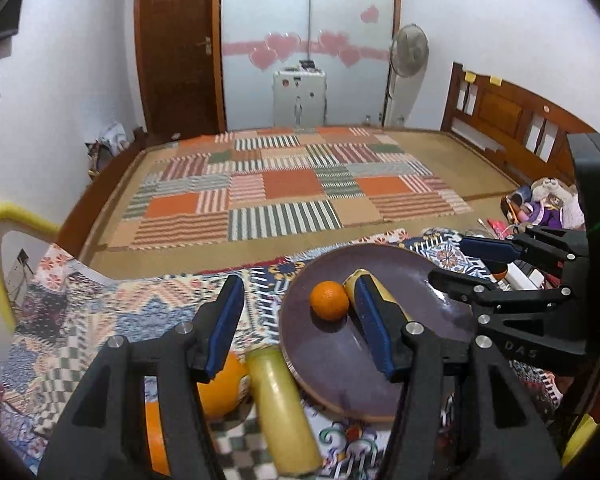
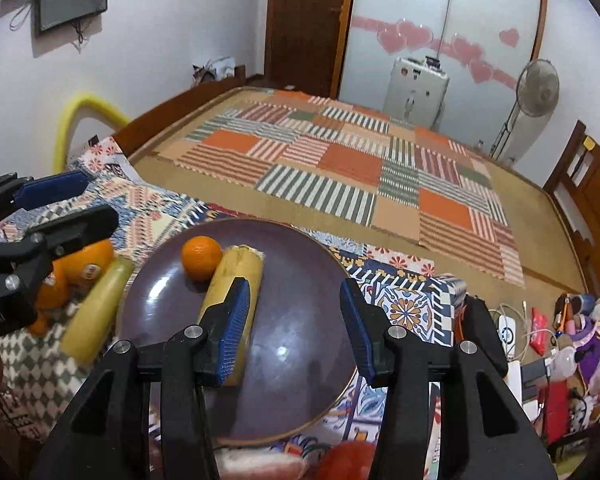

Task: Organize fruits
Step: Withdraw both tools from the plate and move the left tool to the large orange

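Patterned cloth (image 2: 404, 304), plate (image 2: 300, 360) with orange (image 2: 201, 258), banana (image 2: 236, 280), both jaws parted, empty.

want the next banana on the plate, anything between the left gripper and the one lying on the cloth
Nothing visible blocks it. The banana on the cloth lies beside the plate, under the open left gripper, with an orange right against its far side from the plate.

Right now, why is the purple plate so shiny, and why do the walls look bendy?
Right wrist view: the round purple plate mirrors white ceiling-light glare. Left wrist view: weaker glare on it. Both views: the fisheye lens bends walls and darkens the corners; nearby patterned cloth looks slightly blurred.
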`<state>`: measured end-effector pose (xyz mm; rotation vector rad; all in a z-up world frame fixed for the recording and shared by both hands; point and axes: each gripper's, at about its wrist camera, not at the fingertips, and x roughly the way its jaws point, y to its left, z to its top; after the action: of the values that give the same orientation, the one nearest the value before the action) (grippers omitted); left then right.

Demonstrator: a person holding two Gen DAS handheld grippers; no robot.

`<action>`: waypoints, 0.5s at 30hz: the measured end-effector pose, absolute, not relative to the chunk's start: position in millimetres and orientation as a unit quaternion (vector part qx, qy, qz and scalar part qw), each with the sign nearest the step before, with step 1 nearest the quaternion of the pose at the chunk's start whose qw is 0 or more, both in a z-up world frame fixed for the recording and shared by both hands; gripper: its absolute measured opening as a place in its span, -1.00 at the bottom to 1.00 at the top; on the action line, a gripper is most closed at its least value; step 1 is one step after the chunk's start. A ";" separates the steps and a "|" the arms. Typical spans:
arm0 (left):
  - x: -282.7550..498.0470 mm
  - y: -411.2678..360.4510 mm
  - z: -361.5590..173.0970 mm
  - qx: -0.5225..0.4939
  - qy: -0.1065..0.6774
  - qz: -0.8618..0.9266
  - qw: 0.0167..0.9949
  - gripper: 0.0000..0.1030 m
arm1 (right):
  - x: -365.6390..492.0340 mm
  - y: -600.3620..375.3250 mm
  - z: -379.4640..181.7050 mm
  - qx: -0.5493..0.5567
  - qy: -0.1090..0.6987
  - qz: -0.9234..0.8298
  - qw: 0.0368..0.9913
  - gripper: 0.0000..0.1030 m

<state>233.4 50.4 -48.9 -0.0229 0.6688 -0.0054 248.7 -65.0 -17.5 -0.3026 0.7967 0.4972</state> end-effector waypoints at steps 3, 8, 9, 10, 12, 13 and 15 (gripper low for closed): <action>211.0 58.3 -35.5 -0.012 0.307 0.007 0.952 0.25 | 234.6 -65.3 -5.1 -0.139 0.366 0.243 0.887 -0.16; 178.5 74.1 -19.6 -0.013 0.286 0.020 0.958 0.34 | 211.7 -60.8 8.3 -0.131 0.343 0.255 0.895 -0.16; 171.5 77.6 -18.3 -0.013 0.284 0.023 0.959 0.37 | 207.1 -59.4 10.0 -0.129 0.339 0.258 0.896 -0.16; 166.8 79.3 -18.1 -0.013 0.283 0.025 0.959 0.39 | 202.0 -57.3 11.1 -0.127 0.336 0.260 0.896 -0.16; 155.1 87.3 -19.7 -0.012 0.284 0.030 0.958 0.42 | 193.5 -52.2 11.2 -0.127 0.330 0.268 0.896 -0.15; 151.8 88.9 -21.4 -0.013 0.286 0.029 0.958 0.42 | 190.0 -50.9 11.4 -0.126 0.327 0.269 0.897 -0.15; 143.8 96.9 -27.1 -0.020 0.296 0.026 0.955 0.42 | 184.2 -46.3 8.6 -0.124 0.326 0.275 0.896 -0.14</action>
<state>143.8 96.9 -27.1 -0.0413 0.6017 0.0519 184.2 -46.3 8.6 -0.2575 0.6760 0.5696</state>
